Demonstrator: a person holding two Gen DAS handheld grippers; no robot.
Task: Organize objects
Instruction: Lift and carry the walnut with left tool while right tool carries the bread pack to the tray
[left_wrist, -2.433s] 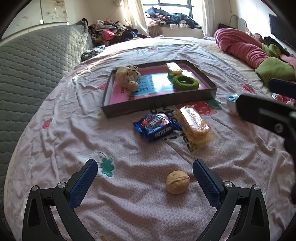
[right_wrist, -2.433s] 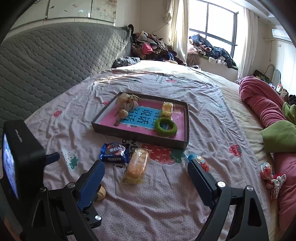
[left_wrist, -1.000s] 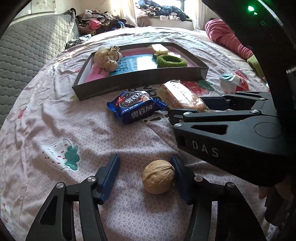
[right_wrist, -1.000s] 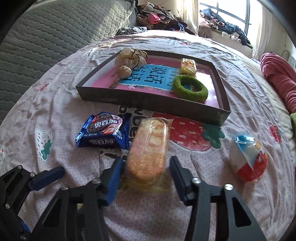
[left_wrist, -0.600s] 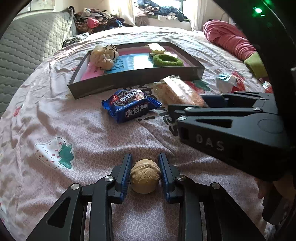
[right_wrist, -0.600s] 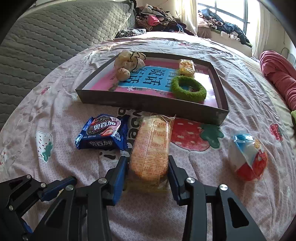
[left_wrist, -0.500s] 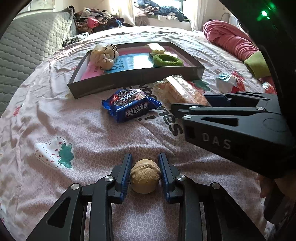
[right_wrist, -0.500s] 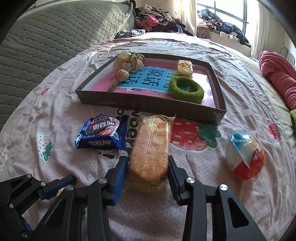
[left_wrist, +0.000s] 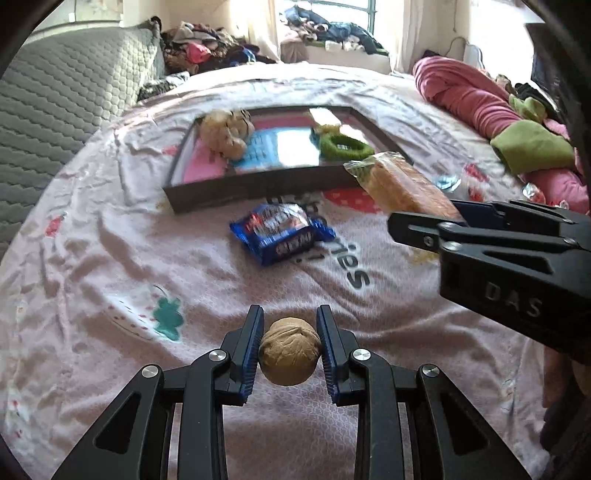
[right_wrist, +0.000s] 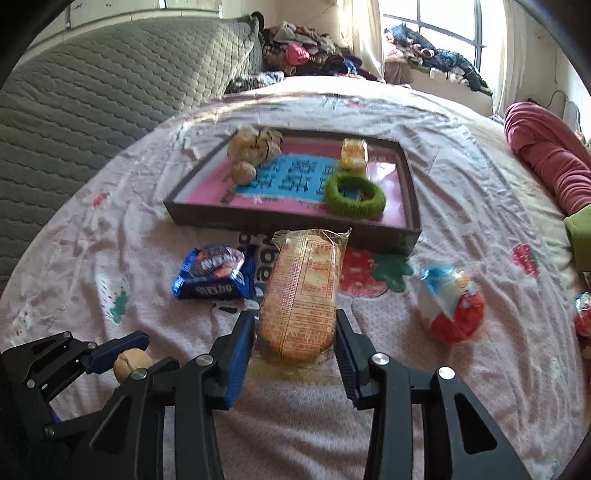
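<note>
My left gripper (left_wrist: 290, 349) is shut on a tan walnut (left_wrist: 289, 350), lifted a little off the pink bedsheet. The same walnut (right_wrist: 131, 363) shows at the lower left of the right wrist view, pinched by the left gripper. My right gripper (right_wrist: 295, 341) is shut on a long yellow cracker pack (right_wrist: 303, 291), which also appears raised in the left wrist view, cracker pack (left_wrist: 400, 182). A blue cookie packet (left_wrist: 282, 232) lies on the sheet in front of the dark tray (left_wrist: 258, 186). The tray (right_wrist: 288, 223) holds a plush toy (right_wrist: 255, 146), a green ring (right_wrist: 354, 199) and a small yellow pack (right_wrist: 354, 153).
A red, white and blue egg-shaped sweet (right_wrist: 452, 301) lies on the sheet to the right. A rolled pink blanket (right_wrist: 546, 158) and green cloth (left_wrist: 532, 146) lie at the right edge. A grey quilted headboard (right_wrist: 92, 96) stands at the left; clothes pile up by the window.
The left jaws closed on the walnut and the right jaws on the cracker pack. Both grippers then rose, lifting walnut and pack off the sheet.
</note>
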